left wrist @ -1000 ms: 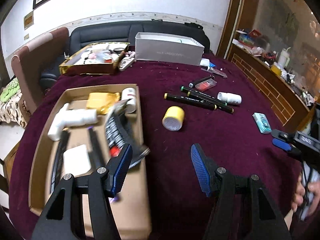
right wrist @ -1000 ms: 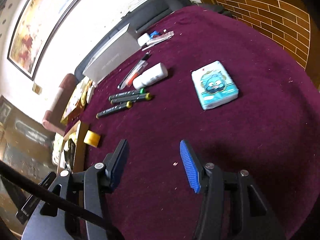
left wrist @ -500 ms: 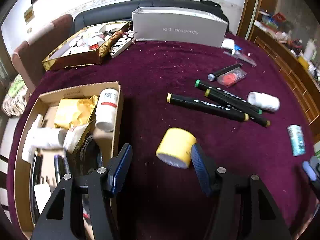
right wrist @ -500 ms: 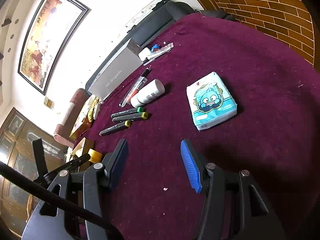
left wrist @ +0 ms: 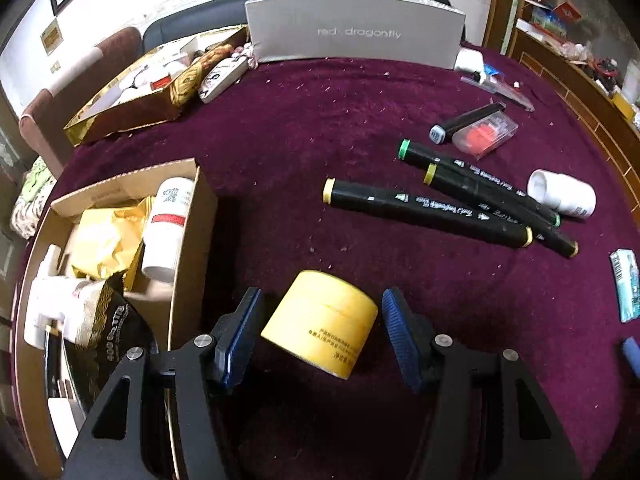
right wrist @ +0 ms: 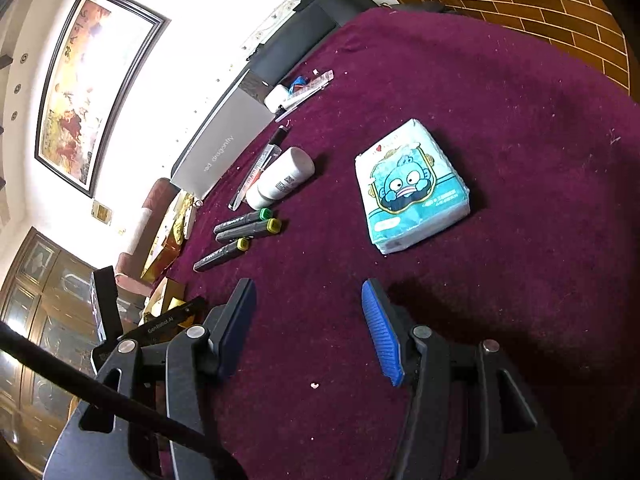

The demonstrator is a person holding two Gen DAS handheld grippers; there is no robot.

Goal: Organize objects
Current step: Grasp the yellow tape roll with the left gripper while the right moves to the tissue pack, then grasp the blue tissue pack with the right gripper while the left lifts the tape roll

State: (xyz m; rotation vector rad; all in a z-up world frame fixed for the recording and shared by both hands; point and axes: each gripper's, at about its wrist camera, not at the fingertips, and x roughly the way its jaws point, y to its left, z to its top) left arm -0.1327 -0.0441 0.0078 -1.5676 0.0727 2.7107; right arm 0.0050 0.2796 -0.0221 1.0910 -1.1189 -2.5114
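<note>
The carton (left wrist: 188, 240) at the left is cut off by the frame, its lower contents dark and hard to make out; a black packet (left wrist: 116, 332) there reads "400". The left tongs (left wrist: 320, 332) stand spread around the yellow jar (left wrist: 320, 330), which lies on its side on the maroon cloth (left wrist: 280, 140) between the pads, its small print unreadable. Behind, a grey box (left wrist: 352, 36) reads "red dragonfly". The right tongs (right wrist: 308, 320) gape over bare cloth, the tissue pack (right wrist: 412, 188) well ahead.

Yellow jar (left wrist: 320, 322) sideways on cloth
</note>
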